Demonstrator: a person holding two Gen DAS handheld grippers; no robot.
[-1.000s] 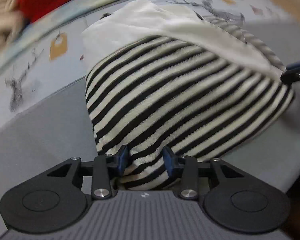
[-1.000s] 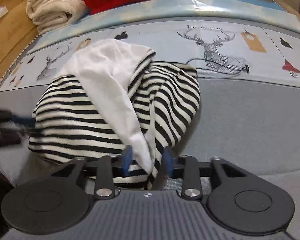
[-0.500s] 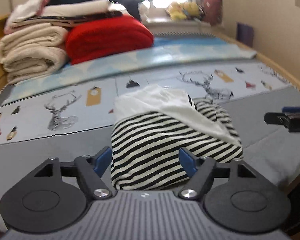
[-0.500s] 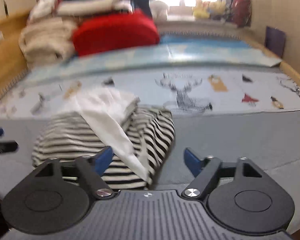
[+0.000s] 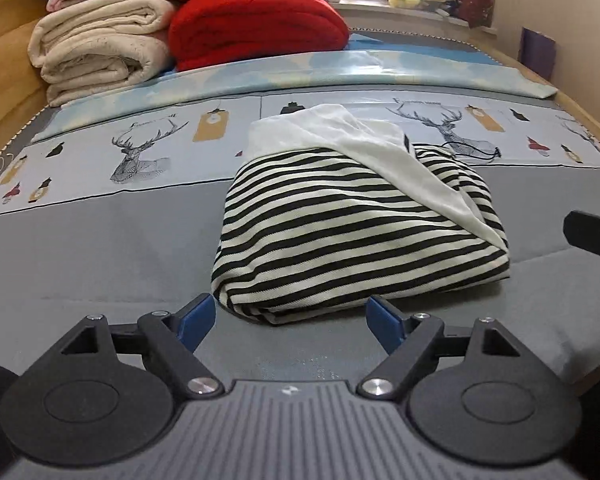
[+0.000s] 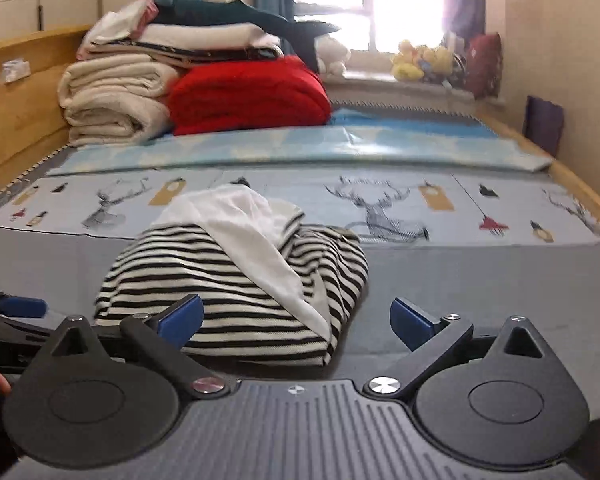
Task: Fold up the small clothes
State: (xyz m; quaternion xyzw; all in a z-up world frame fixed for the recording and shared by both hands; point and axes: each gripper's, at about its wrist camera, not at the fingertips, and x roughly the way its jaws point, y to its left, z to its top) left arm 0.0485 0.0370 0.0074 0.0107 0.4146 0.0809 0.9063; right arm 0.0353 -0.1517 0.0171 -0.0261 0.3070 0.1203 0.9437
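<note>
**Garment folded and let go**

Striped garment [image 5: 340, 236] folded into a compact bundle on grey bedcover [image 5: 80, 248], white lining turned over its top. Just ahead of left gripper [image 5: 290, 322], ahead and left of right gripper [image 6: 298, 322]. Jaws of both just been opening, now spread wide, nothing between them, cloth released. Judged done, bar perhaps flattening. Bare cover either side; bed's near edge close below-right of left tool. Stacked blankets [image 6: 116, 96] well beyond.
</note>
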